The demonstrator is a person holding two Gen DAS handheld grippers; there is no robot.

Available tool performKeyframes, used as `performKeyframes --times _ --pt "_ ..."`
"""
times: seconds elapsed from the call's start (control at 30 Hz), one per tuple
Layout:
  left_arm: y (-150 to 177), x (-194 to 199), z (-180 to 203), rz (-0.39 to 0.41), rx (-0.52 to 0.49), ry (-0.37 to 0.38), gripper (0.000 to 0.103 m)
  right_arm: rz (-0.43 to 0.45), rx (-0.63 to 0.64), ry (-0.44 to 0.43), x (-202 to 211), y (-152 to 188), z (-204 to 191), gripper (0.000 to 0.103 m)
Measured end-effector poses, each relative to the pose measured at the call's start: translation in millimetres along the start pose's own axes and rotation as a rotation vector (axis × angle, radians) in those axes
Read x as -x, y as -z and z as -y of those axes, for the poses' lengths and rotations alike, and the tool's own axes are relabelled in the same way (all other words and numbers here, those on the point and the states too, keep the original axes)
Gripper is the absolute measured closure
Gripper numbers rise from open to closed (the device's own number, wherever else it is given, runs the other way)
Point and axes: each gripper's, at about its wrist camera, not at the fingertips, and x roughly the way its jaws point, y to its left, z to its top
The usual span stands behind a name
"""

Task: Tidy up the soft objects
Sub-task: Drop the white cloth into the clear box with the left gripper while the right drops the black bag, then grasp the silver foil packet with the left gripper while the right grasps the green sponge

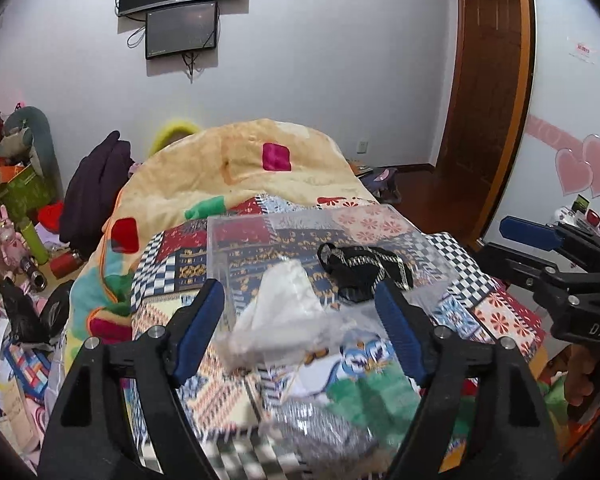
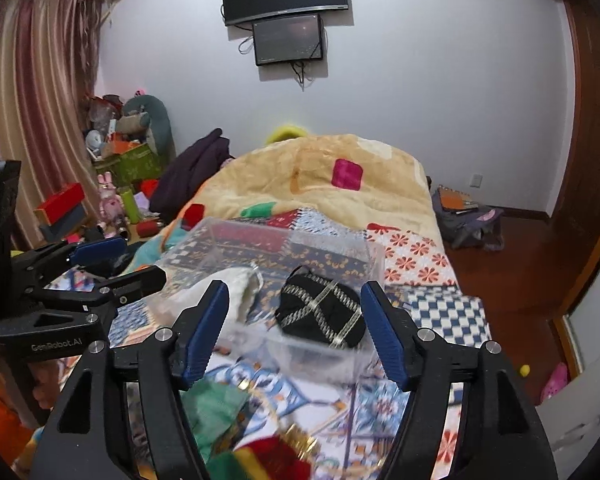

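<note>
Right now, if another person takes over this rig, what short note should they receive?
Left gripper: open, holds nothing, above the bed before the clear box.
Right gripper: open, holds nothing, at the near wall of the box.
Done: the black patterned sock and the white sock lie in the box.
Left: the green cloth and the grey sock lie on the patchwork quilt, still outside the box.
</note>
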Motion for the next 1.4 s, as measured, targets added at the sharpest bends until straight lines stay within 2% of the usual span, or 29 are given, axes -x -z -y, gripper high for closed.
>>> performKeyframes --times 0.33,0.8,0.83,0.9,0.97,1.03,1.13,1.3,1.4 --pt "48.3 13.8 3.9 -0.048 0.038 0.009 0.025 -0.055 0.003 -0.02 15.0 44.9 -12.4 0.038" --pt "96.1 -8.5 5.3 -0.146 0.077 -0.017 0.026 -0.244 -0.016 -0.076 -8.1 108.4 -14.6 0.038" --pt "97.9 -8.6 4.3 -0.146 0.078 -0.017 0.031 -0.254 -0.014 -0.081 -9.6 110.7 -15.2 0.038" --pt "100.5 -9.9 2.4 -0.153 0.075 -0.01 0.04 -0.262 -0.011 -0.087 -11.0 113.9 -17.5 0.045" --pt "102.6 -10.6 0.7 -0.162 0.084 0.019 0.049 -0.269 -0.011 -0.101 -11.6 115.0 -18.4 0.059" --pt "103.9 -11.6 1.9 -0.17 0.083 0.041 0.066 -0.259 -0.013 -0.099 -10.0 115.1 -17.6 0.062" --pt "106.2 -13.1 5.7 -0.176 0.072 0.053 0.078 -0.241 -0.013 -0.091 -5.7 113.1 -19.2 0.065" --pt "106.7 -8.6 8.8 -0.16 0.058 0.057 0.09 -0.204 -0.018 -0.077 1.4 105.6 -17.8 0.067" --pt "104.6 -2.7 6.3 -0.141 0.064 0.051 0.093 -0.182 -0.027 -0.068 5.6 99.1 -15.0 0.067"
